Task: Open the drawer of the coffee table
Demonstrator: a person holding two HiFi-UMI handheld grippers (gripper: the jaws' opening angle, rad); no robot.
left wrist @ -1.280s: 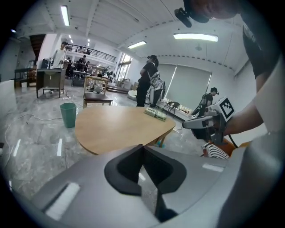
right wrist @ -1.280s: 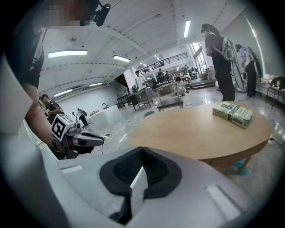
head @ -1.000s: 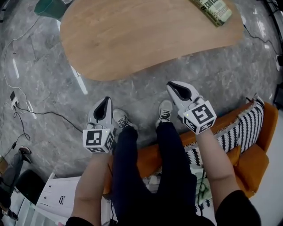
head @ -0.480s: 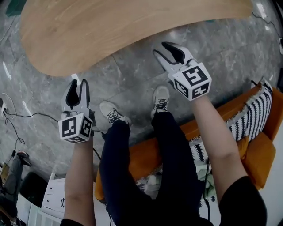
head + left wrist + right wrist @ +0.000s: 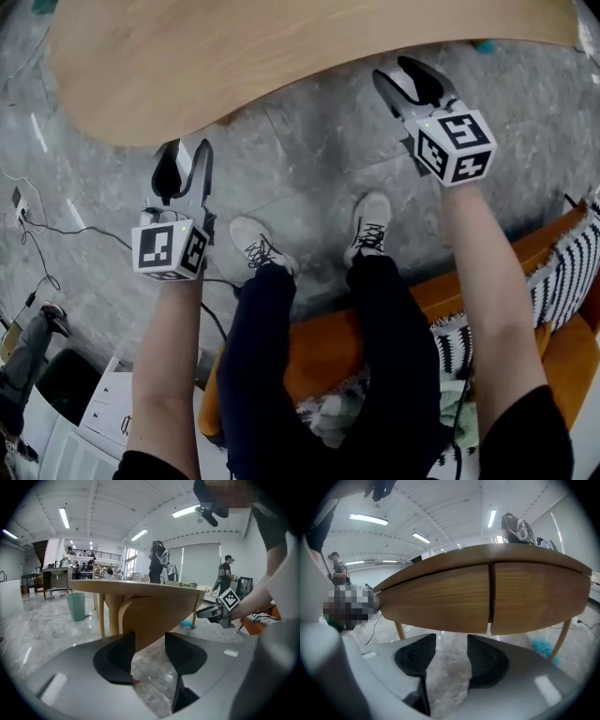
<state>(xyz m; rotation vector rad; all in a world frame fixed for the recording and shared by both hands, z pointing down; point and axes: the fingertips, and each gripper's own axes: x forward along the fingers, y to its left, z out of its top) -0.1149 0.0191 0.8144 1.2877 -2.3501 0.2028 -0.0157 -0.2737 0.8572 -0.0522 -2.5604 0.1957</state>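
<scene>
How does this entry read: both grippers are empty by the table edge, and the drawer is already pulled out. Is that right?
One slip: no drawer is pulled out. The right gripper view shows the table's two front panels flush, with only a thin seam between them. The rest holds: the left gripper and the right gripper are empty by the table edge, their jaws opening.

The bench (image 5: 281,56) is looked down on steeply from the head, its near edge lying at the top. In the left gripper view and the right gripper view that edge is faced from low down, close by. The right tongs (image 5: 202,613) are also caught in the left gripper view.
</scene>
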